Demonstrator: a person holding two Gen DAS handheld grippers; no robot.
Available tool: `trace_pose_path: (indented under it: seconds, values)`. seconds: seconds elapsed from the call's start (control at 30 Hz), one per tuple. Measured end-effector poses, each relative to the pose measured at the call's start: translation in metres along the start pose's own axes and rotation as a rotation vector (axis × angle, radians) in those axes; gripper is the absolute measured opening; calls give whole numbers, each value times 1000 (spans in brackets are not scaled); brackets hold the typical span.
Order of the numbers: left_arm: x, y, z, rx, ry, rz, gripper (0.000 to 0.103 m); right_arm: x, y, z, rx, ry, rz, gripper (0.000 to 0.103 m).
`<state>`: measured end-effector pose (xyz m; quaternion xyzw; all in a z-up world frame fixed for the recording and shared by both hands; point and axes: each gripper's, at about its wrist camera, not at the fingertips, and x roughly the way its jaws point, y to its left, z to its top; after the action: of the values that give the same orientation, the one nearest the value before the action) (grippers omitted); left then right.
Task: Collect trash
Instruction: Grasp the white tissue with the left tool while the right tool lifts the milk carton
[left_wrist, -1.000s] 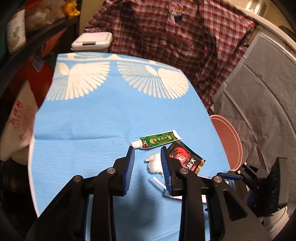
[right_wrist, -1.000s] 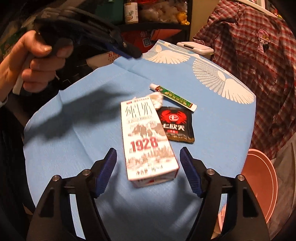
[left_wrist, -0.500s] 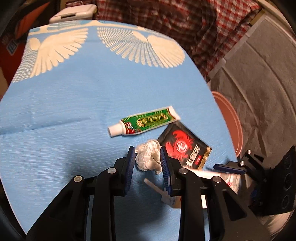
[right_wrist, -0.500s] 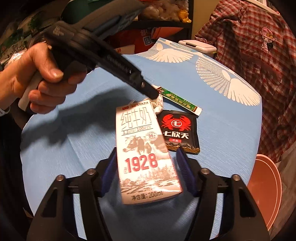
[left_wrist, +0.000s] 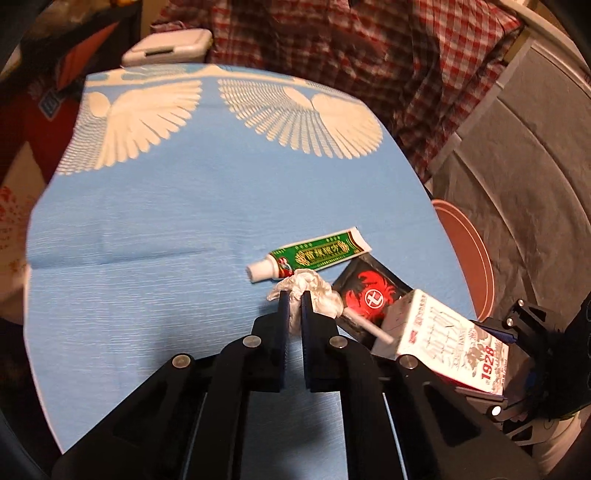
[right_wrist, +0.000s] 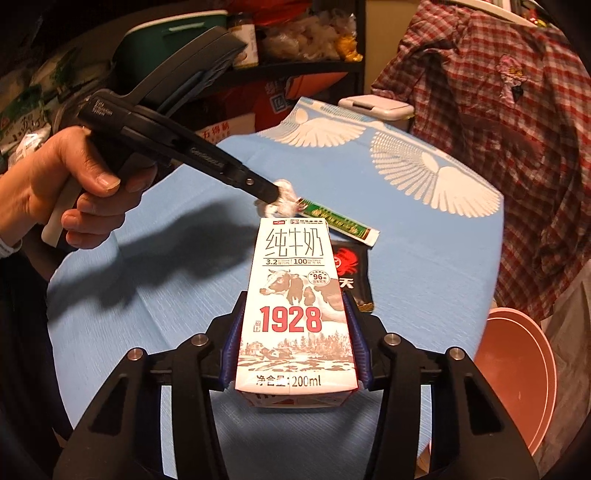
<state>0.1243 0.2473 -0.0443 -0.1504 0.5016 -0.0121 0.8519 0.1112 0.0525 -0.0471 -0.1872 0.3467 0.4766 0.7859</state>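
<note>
Two claws each have trash: the left claw (left_wrist: 291, 308) is clamped on the crumpled tissue (left_wrist: 314, 290) at centre frame, touching the tube (left_wrist: 310, 254) above it; the right claw (right_wrist: 293, 332) is closing on the milk carton (right_wrist: 295, 295), whose long axis runs up the frame.

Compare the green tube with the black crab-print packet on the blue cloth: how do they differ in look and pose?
The green tube is long and narrow with a white cap; the black packet is a flat, squarish sachet with a red crab. The tube shows whole in the left wrist view; the packet is partly hidden behind the milk carton. The crumpled tissue sits at the tube's cap end, beside the packet's corner. Both lie flat on the blue cloth, ungripped.
</note>
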Motion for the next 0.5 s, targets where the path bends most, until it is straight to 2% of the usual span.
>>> trace_pose_path:
  seconds: [0.23, 0.5]
  values:
    - [-26, -7, -5, -12, -82, 29, 6, -19, 4, -1, 26, -43, -61, 49]
    - [-54, -20, -11, -11, -167, 46, 6, -43, -10, -3, 113, -107, -140, 49]
